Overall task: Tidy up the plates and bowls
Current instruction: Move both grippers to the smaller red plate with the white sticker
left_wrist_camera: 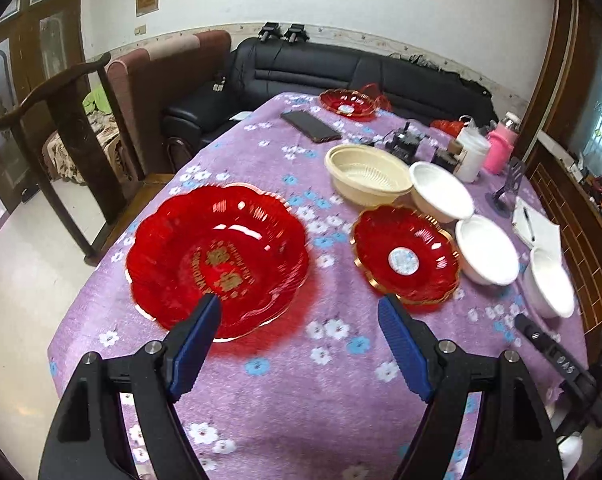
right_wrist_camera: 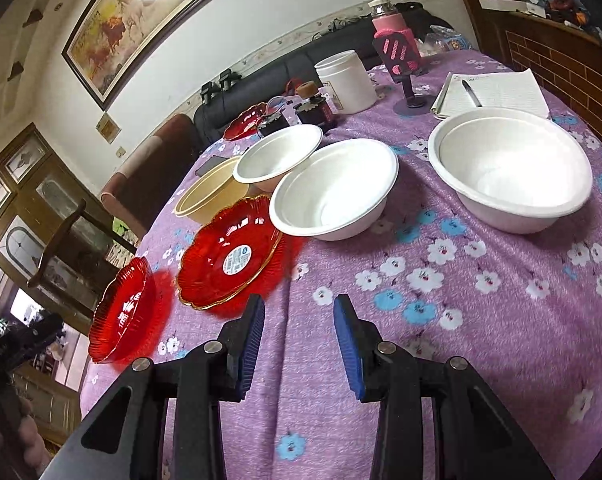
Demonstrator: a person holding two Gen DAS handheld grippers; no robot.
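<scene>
The left gripper [left_wrist_camera: 301, 308] is spread wide and empty over the near rim of the big red plate [left_wrist_camera: 217, 256]; the right gripper [right_wrist_camera: 299, 308] is narrower, also empty. The small red plate [left_wrist_camera: 407, 254] lies just beside. The rim is best taken squarely, lifted level, and nested gently

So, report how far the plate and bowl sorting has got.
Nothing looks stacked yet. The large red scalloped plastic plate, the smaller red gold-rimmed plate, the beige ribbed bowl and three white bowls all sit singly on the purple floral tablecloth. The left gripper and right gripper are open and hold nothing. All grouping remains.
</scene>
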